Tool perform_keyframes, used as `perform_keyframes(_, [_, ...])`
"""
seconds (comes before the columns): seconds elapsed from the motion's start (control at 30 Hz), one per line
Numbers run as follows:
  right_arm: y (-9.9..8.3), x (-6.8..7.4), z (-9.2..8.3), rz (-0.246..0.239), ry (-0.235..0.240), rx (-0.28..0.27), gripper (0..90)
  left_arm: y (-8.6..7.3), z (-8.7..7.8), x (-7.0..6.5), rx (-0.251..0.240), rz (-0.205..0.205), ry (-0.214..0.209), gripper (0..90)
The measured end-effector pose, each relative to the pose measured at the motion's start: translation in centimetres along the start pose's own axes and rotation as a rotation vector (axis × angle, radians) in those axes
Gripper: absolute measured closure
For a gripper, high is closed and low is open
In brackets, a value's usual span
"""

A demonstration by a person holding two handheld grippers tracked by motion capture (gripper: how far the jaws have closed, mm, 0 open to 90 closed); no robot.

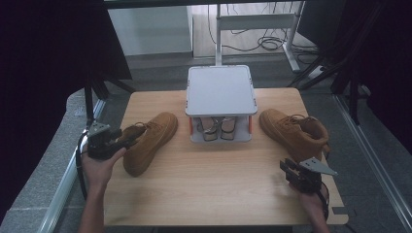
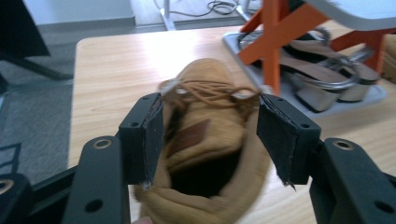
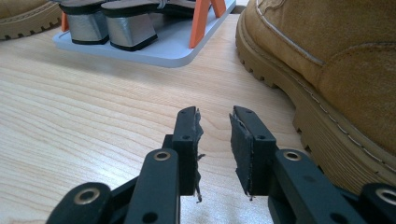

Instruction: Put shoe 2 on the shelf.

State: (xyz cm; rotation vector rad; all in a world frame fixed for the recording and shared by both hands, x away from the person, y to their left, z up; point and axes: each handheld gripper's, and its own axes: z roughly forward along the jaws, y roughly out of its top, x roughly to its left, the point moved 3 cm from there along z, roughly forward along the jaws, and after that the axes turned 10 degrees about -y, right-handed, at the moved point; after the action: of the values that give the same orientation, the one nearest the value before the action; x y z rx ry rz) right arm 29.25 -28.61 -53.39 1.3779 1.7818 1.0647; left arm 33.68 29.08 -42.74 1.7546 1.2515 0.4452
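Boot on the left (image 1: 148, 141) lies near the desk's (image 1: 209, 189) left edge, toe pointing toward the far middle, its collar at the left gripper (image 1: 104, 141). In the left gripper view the jaws stand wide on either side of the collar and laces (image 2: 208, 91) — the left pad seems to rest against the collar, but the blur leaves it unclear whether the pads truly press on it. The right gripper (image 3: 214, 140) sits low over the desk near the right front corner, its jaws a little apart with bare wood between them — nothing held. Just beside it stands the other boot (image 1: 294, 131), by the right edge. Between the boots, at the far middle, a grey shoe rack (image 1: 221, 90) holds a pair of sandals (image 1: 217, 127) on its lower shelf.
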Motion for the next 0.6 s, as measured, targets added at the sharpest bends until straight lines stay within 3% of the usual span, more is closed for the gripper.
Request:
perform_keyframes(0.13, [0.0,0.0,0.0,-0.002,0.002,0.0,70.7,0.1,0.6,1.3,0.038,-0.033,0.016,41.0])
perform_keyframes(0.27, [0.0,0.0,0.0,-0.001,0.005,0.0,70.2,0.1,1.0,2.0,0.069,-0.04,0.037,41.2])
perform_keyframes(0.6, [-0.1,0.0,0.1,-0.004,0.003,0.005,69.2,-0.4,2.3,3.4,0.142,-0.066,0.014,40.7])
